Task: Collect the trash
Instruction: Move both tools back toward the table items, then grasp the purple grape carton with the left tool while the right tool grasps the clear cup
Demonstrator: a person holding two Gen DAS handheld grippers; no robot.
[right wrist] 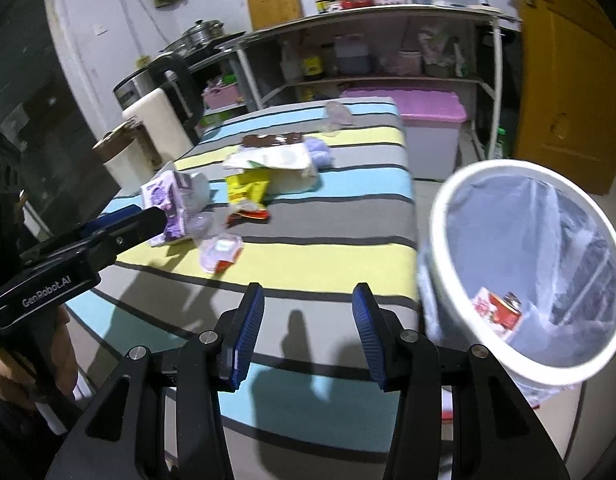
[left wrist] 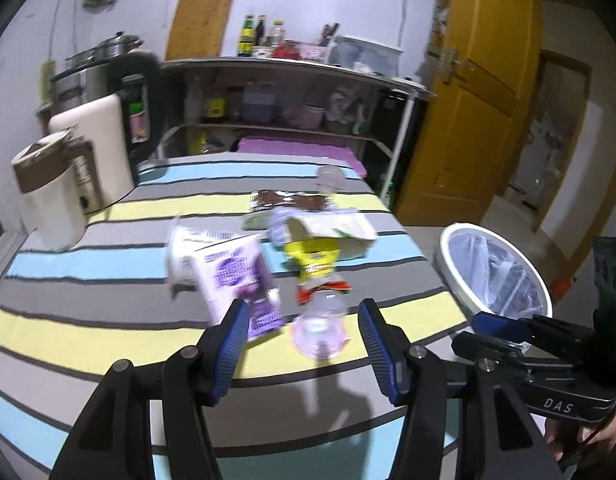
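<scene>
Both my tongs, left point(left wrist: 302, 330) and right point(right wrist: 308, 318), gape empty over the table point(right wrist: 328, 264); I'm between pickups, so next the left must close on the cup point(left wrist: 319, 330) at its twelve o'clock, bin point(right wrist: 528, 268) at three.

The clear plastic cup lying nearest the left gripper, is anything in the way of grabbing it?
Nothing visible blocks it. The clear plastic cup lies on the striped cloth just past the open left gripper, with bare cloth between. The purple carton lies close beside it, so the left-hand finger could brush that.
</scene>
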